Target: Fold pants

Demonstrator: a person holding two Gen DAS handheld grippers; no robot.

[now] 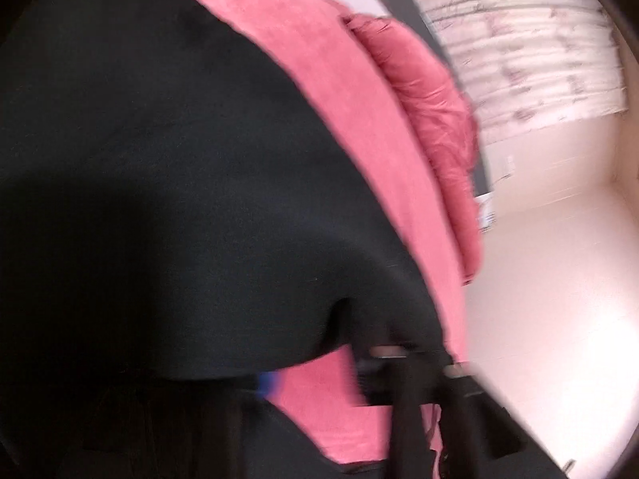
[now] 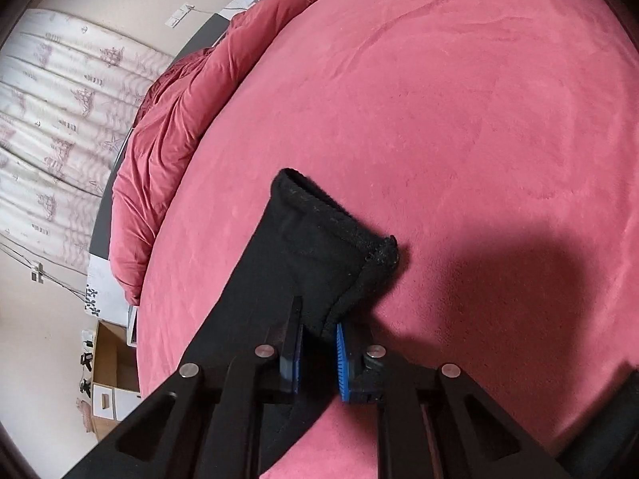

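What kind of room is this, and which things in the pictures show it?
Most likely a bedroom. A wide bed with a pink cover fills the view, a bunched pink duvet lies along its far side, and a patterned curtain hangs by the wall.

Black pants (image 1: 167,183), fleecy knit, spread wide and mostly flat over the pink bed cover (image 1: 319,92), left-wrist view blurred. In the right-wrist view a hemmed end (image 2: 331,235) lifts off the cover, its edge curled open, showing fuzzy lining.
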